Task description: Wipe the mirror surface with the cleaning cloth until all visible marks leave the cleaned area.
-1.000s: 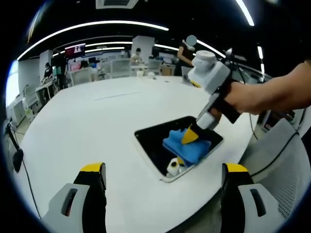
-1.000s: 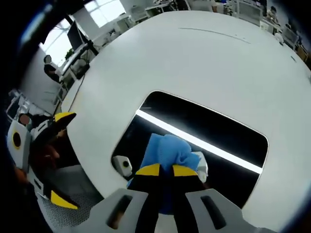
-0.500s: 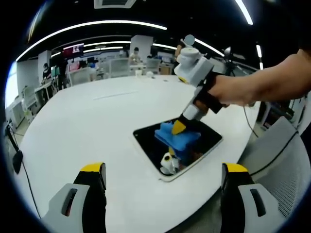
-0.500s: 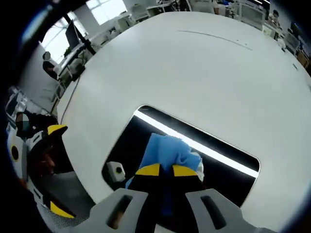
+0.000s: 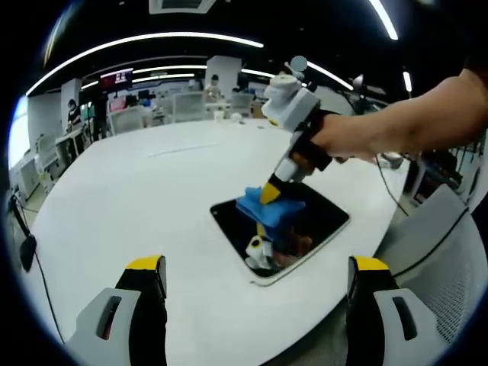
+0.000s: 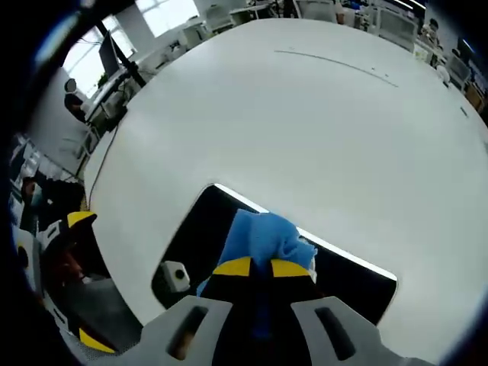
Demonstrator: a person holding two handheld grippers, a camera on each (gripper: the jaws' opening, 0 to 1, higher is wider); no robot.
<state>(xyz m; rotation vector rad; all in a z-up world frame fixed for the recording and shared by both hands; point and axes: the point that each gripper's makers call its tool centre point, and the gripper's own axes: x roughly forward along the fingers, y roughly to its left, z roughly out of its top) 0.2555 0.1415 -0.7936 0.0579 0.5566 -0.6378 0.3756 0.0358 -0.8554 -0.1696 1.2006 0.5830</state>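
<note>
Right gripper (image 6: 254,268): fingers (image 6: 233,268) closed together, yellow tips nearly touching, pinching the blue cleaning cloth (image 6: 263,236). In the left gripper view it enters from the right, tilted steeply downward, tips low, gripped by a bare hand (image 5: 335,141) with forearm extending to the right edge. Left gripper (image 5: 255,286): fingers (image 5: 145,278) spread wide apart, holding nothing, raised off the counter (image 5: 137,198).

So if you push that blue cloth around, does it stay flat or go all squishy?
Probably squishy. The cloth is bunched into soft folds where the right gripper pinches it, so it looks floppy. It also seems light, since a small pinch holds the whole wad. On the smooth mirror it likely slides easily rather than catching.
</note>
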